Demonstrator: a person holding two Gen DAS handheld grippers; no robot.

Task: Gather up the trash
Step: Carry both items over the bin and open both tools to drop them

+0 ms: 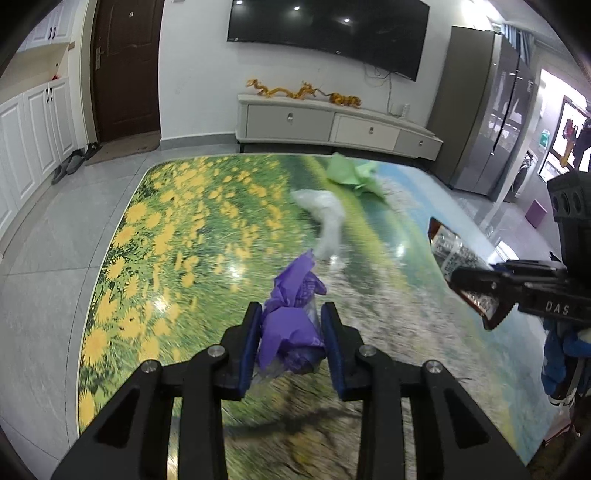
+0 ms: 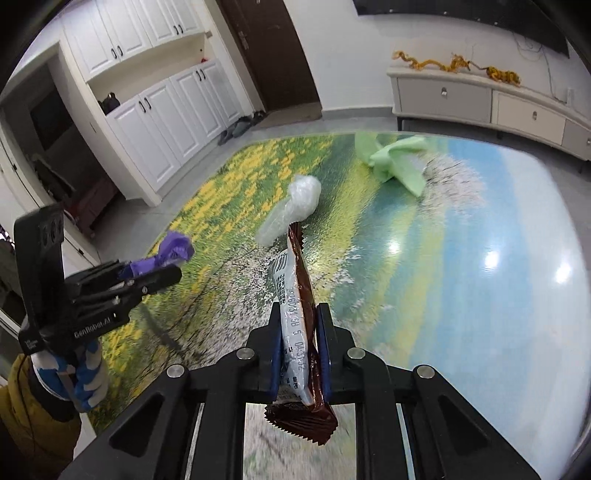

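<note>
A purple wad [image 1: 291, 325] of crumpled paper is pinched between the blue pads of the left hand-held gripper [image 1: 291, 332]. It is held up off the tabletop [image 1: 184, 221]. A brown wrapper [image 2: 299, 325] with a silver printed side is pinched flat by the right hand-held gripper [image 2: 300, 347], and it is also held above the tabletop. One zigzag end of the wrapper is seen below the pads and the other end sticks out in front of them.

Two more bits of trash are left on the tabletop. A clear bag [image 2: 295, 206] is scrunched up near the middle. A green paper [image 2: 399, 158] is crumpled near the far edge, apart from the bag.

The tabletop is shiny and is covered with a print of yellow flowers, grass and sky. A gloved hand [image 2: 86, 376] in blue and white is seen under the left hand-held gripper. Behind the tabletop a low white cabinet [image 1: 332, 122] is set against the wall, and a dark TV [image 1: 325, 33] is hung above it.
</note>
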